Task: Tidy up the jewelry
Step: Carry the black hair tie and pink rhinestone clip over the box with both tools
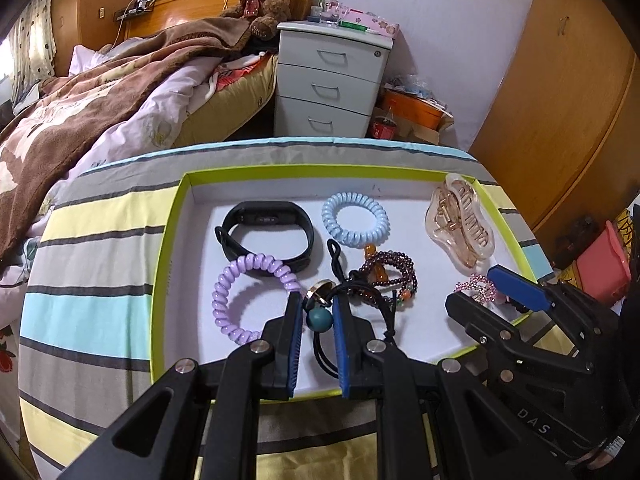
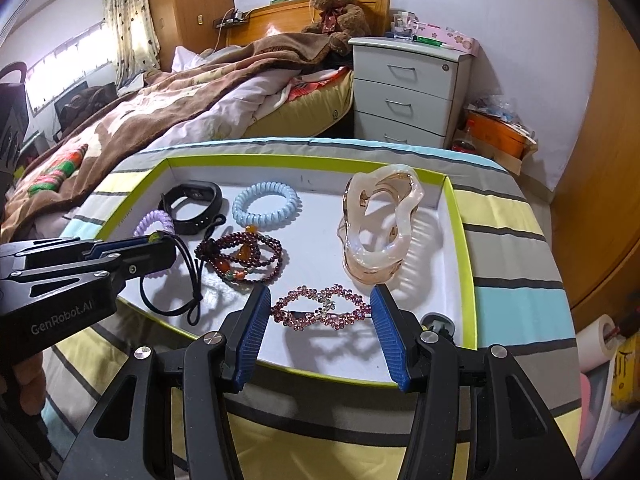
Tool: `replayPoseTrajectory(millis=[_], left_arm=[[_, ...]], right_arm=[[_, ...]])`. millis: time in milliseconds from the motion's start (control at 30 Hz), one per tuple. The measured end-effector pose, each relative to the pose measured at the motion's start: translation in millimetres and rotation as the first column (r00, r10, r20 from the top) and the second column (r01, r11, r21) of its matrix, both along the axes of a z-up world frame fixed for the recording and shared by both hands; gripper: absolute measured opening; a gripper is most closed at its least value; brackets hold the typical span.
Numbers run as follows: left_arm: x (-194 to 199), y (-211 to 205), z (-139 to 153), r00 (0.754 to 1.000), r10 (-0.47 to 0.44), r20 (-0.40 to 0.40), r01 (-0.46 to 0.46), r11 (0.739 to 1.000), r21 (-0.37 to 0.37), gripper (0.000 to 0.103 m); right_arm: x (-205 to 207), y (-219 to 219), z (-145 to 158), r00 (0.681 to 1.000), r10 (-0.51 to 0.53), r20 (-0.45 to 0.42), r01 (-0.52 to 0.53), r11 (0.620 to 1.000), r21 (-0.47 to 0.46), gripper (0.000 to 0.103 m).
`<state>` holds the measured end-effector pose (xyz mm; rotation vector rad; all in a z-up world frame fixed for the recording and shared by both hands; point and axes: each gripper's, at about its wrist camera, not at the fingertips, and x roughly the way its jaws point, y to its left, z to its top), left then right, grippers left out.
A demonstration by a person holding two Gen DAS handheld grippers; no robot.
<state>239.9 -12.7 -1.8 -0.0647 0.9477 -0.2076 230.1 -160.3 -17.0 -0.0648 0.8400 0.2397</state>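
A white tray with a lime rim (image 1: 170,240) (image 2: 460,220) holds the jewelry. My left gripper (image 1: 316,300) is shut on a black elastic hair tie with a teal bead (image 1: 320,318); its cord (image 2: 188,280) trails on the tray. My right gripper (image 2: 320,300) is open, its fingers on either side of a pink rhinestone hair clip (image 2: 320,307) (image 1: 478,286). Also in the tray: a black fitness band (image 1: 264,236), a blue spiral hair tie (image 1: 354,220), a purple spiral hair tie (image 1: 248,296), a dark red bead bracelet (image 1: 384,272) and a clear pink claw clip (image 2: 376,220).
The tray sits on a round table with a striped cloth (image 1: 92,280). Behind are a bed with a brown blanket (image 1: 80,100), a white drawer unit (image 1: 332,80) and a wooden wardrobe (image 1: 560,100).
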Motion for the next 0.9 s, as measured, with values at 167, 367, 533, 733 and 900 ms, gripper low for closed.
replayPoseTrajectory(millis=[167,367,533,733,900], left_arm=[[1.5,0.2,-5.7,1.0,0.011,-0.021,-0.011,1.0,0.011,0.016],[1.0,-0.5,-4.4,1.0,0.012,-0.02,-0.011,1.0,0.012,0.016],[3.1,0.4,-4.2,1.0,0.013,-0.023,-0.013,1.0,0.012,0.017],[3.4,-0.6,-4.7,1.0,0.007,-0.022,-0.007,1.0,0.01,0.022],[3.0,-1.0,-3.9,1.0,0.008,-0.023,-0.008,1.0,0.01,0.024]], right_arm=[[2.6,-0.8,-3.2,1.0,-0.006,-0.003,0.006,1.0,-0.006,0.053],[4.6,-1.1,-5.0,1.0,-0.01,-0.01,0.01,1.0,-0.003,0.053],[6.3,-1.5,-6.8,1.0,-0.013,-0.027,0.013,1.0,0.008,0.053],[8.6,-3.0,-7.5,0.999,-0.015,-0.042,0.016,1.0,0.026,0.053],[9.2,-3.2,-8.1,0.999,-0.013,-0.048,0.015,1.0,0.026,0.053]])
